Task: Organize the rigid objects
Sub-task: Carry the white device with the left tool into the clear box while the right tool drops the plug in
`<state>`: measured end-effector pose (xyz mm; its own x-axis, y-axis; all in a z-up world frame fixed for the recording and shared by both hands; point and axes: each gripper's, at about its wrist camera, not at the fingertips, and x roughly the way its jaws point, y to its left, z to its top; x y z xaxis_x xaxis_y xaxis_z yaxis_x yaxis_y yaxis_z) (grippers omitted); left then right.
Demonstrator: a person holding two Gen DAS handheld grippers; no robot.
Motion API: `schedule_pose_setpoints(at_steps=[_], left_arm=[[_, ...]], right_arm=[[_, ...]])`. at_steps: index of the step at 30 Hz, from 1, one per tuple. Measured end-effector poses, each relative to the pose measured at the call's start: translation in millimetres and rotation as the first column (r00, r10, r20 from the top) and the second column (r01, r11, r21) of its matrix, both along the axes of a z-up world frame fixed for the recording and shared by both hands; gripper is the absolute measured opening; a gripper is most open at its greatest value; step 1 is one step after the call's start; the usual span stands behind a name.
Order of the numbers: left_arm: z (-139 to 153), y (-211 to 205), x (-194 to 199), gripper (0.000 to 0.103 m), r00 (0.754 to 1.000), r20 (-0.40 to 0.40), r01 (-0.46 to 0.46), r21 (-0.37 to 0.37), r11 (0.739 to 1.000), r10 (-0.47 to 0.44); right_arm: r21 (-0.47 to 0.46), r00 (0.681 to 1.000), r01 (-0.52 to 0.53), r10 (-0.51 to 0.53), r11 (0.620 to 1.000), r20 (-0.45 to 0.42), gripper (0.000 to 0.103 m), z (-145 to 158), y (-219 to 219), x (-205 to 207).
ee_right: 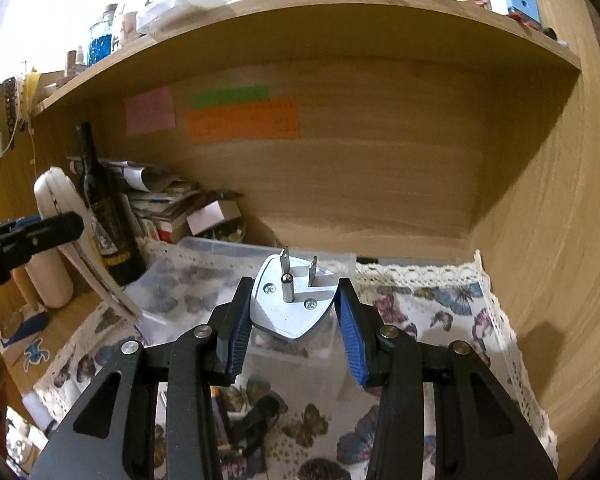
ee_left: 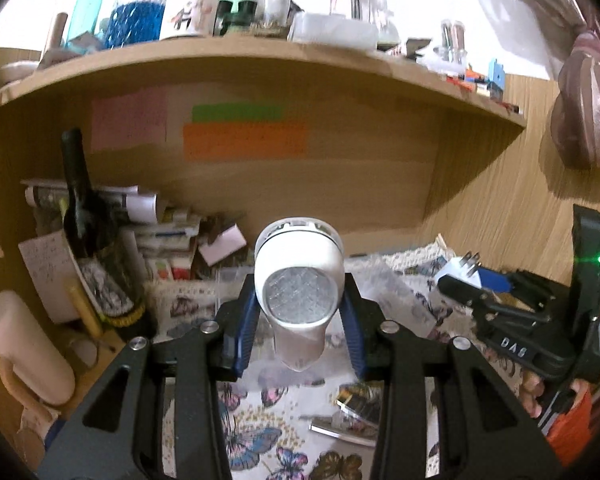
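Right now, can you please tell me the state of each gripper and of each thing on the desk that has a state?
left gripper: shut on the white lint shaver.
white lint shaver: held off the cloth, foil head facing the camera.
right gripper: shut on the white plug.
white plug: held up, prongs pointing up and away.
wine bottle: upright, with its stopper on.
clear plastic box: lid on.

One white lint shaver (ee_left: pixel 299 276); one three-pin plug adapter (ee_right: pixel 292 300); one dark wine bottle (ee_right: pixel 108 216), far left; three coloured paper notes: pink (ee_right: pixel 150 116), green (ee_right: pixel 230 96), orange (ee_right: pixel 244 122); one clear lidded box (ee_right: pixel 260 250).
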<state>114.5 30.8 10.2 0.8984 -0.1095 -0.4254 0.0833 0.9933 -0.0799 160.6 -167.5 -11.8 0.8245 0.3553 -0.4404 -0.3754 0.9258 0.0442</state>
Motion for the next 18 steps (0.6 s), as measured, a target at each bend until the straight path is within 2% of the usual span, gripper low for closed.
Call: schedule_pose_setpoints(at_steps=[4,8,18], left_arm=[[4.0,-0.4,15.3,0.039,1.0,0.007,-0.005,-0.006,1.0,0.005],[-4.5,-1.0,45.3,0.039,1.0,-0.028,-0.008,-0.017,1.0,0.007],[-51.6,5.4,104.0,0.039,0.981,-0.194,-0.006,-0.05,0.999,-0.004]], right_arm=[[-0.005,1.0,-0.007,0.007,1.0,0.006,0.037,2.0,5.9,10.5],[-0.022,1.0,-0.013,0.013,1.0,-0.01,0.037,-2.4,14.4,25.5],[-0.085,0.99,-0.027,0.015,0.996,-0.143,0.037,-39.6,31.5,69.8]])
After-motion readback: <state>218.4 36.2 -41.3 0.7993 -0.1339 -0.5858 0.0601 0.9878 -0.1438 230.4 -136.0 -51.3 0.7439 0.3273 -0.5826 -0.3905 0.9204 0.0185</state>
